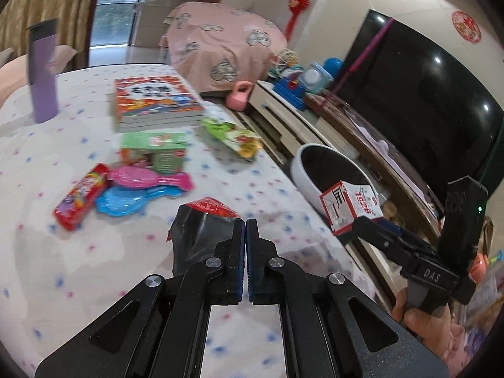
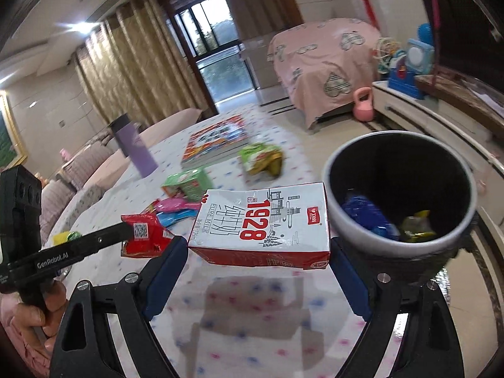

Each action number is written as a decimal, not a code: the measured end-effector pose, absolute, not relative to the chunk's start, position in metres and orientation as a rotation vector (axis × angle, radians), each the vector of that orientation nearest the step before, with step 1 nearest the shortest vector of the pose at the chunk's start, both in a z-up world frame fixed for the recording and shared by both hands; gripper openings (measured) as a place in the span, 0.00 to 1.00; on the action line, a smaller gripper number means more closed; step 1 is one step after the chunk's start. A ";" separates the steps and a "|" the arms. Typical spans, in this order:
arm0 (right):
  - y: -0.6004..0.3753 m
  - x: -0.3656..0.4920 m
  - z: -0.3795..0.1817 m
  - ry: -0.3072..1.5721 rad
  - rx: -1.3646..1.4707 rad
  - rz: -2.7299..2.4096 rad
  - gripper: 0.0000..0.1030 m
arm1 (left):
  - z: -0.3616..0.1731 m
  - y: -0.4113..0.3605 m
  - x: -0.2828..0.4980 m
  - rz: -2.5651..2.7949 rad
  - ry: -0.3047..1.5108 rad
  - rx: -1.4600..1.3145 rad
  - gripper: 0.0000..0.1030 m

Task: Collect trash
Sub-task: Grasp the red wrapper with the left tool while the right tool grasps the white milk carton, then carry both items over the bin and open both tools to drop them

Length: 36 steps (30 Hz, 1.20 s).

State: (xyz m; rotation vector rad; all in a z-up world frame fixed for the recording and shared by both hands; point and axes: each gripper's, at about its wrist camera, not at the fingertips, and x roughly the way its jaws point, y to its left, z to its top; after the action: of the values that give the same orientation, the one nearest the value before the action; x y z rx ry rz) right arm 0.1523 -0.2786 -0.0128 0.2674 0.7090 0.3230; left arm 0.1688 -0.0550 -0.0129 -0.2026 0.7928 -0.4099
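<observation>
Beside the table's right edge: trash bin (image 2: 400,236), white outside, dark inside, standing on the floor just off the cloth.
Bin contents: a blue wrapper (image 2: 367,217) and a yellow-green wrapper (image 2: 415,228) at the bottom, so part of the collecting looks done.
Right gripper (image 2: 258,249): spread wide, pads pressed on both ends of a white-and-red milk carton (image 2: 267,223), held clear of the table near the bin's rim.
Left gripper (image 1: 245,245): clamped tight on a red-and-black wrapper (image 1: 201,230), lifted off the cloth.
Left on the table: red candy pack (image 1: 82,196) toward the left edge; green snack bag (image 1: 233,135) at the right edge; green box (image 1: 154,152) mid-table – likely trash.
Probably staying: book stack (image 1: 154,100), purple flask (image 1: 42,72), pink and blue plastic toys (image 1: 141,189).
Progress: roughly midway — two pieces in hand, not yet dropped.
</observation>
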 end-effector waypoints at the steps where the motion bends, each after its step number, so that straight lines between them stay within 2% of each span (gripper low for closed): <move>1: -0.285 0.152 -0.012 0.706 0.273 0.313 0.88 | -0.012 -0.061 0.169 -0.420 0.792 -0.197 0.01; 15: -0.354 0.153 -0.012 0.685 0.305 0.198 0.88 | 0.005 -0.136 0.183 -0.541 0.767 -0.126 0.01; 36: -0.405 0.189 -0.023 0.737 0.256 0.149 0.88 | 0.016 -0.227 0.235 -0.643 0.764 -0.062 0.01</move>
State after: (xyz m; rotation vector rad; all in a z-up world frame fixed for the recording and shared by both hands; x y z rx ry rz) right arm 0.1891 -0.4048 -0.0229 0.2564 0.7372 0.1491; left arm 0.2355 -0.2269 0.0155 -0.0618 0.7637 -0.6430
